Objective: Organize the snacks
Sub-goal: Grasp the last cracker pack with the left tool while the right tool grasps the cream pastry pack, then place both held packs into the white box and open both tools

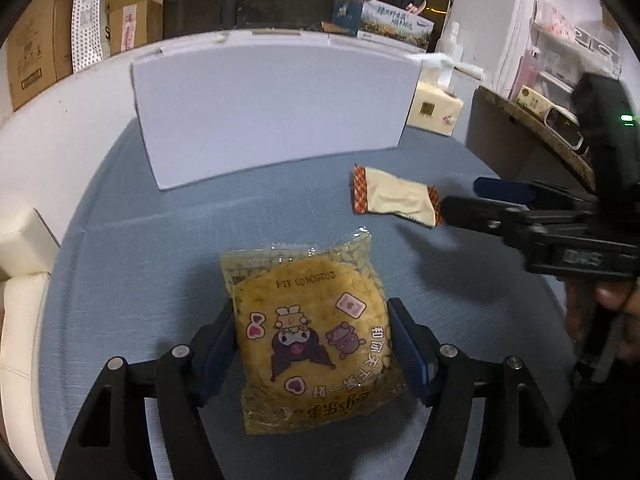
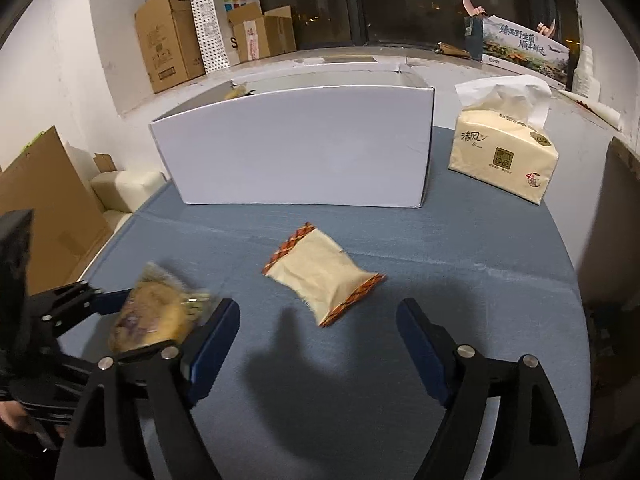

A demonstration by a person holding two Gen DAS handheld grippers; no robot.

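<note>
We've got the left gripper (image 1: 312, 344) clamped on the yellow snack pack (image 1: 312, 336) at 6 o'clock, right gripper (image 2: 318, 344) released, so it could slip before reaching the white box (image 1: 272, 116) at 12.

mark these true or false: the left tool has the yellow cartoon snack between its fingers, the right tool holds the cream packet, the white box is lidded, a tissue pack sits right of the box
1. The left tool has the yellow cartoon snack between its fingers. True.
2. The right tool holds the cream packet. False: its fingers stand apart, the packet lying ahead of them on the blue table.
3. The white box is lidded. False: its top is open.
4. A tissue pack sits right of the box. True.
</note>
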